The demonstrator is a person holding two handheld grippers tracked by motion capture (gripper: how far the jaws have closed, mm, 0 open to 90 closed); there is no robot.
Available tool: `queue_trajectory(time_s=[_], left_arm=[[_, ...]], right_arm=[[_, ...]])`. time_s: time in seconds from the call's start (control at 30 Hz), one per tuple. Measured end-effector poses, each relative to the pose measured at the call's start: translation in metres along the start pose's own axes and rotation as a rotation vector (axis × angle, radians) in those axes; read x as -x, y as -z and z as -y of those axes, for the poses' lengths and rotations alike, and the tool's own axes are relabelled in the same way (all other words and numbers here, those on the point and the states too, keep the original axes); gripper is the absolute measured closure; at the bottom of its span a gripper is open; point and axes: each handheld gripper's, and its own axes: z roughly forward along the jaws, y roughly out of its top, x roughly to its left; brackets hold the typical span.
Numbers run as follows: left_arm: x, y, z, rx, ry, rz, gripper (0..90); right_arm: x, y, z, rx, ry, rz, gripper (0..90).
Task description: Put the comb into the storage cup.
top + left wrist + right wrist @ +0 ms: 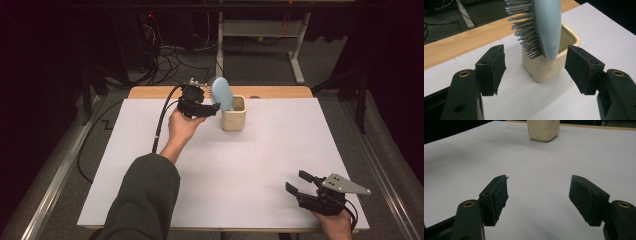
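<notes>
**Ana:** Hairbrush [222, 93] sits head-up in the cream cup [234, 119] at the far middle of the table [150, 195], leaning left, bristles facing left. Its handle is down inside the cup.

**Ben:** And the left gripper [535, 66]?

**Ana:** Just left of the cup, fingers [491, 68] apart on either side of the brush's lower end, and as far as I can tell, not pressing on it. The right gripper [299, 182] rests at the near right corner, fingers spread over bare table, holding nothing.

**Ben:** What could go wrong?

**Ana:** I'd say the cup looks light and the brush makes it top-heavy. If the left hand nudges the head sideways, the brush could lever the cup over. Closing on the bristles rather than the solid back might also give a springy, slipping hold.

**Ben:** So nothing steadies the cup?

**Ana:** No; the right gripper is well apart from it.
</notes>
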Motion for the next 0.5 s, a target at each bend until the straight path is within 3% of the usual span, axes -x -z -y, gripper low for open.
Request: queue_trajectory(time_s=[0.5], left_arm=[[-0.004, 0.016, 0.004, 0.026, -0.006, 0.003, 33.6]], right_arm=[[0.0, 0.0, 0.0, 0.0, 0.003, 0.001, 32.1]])
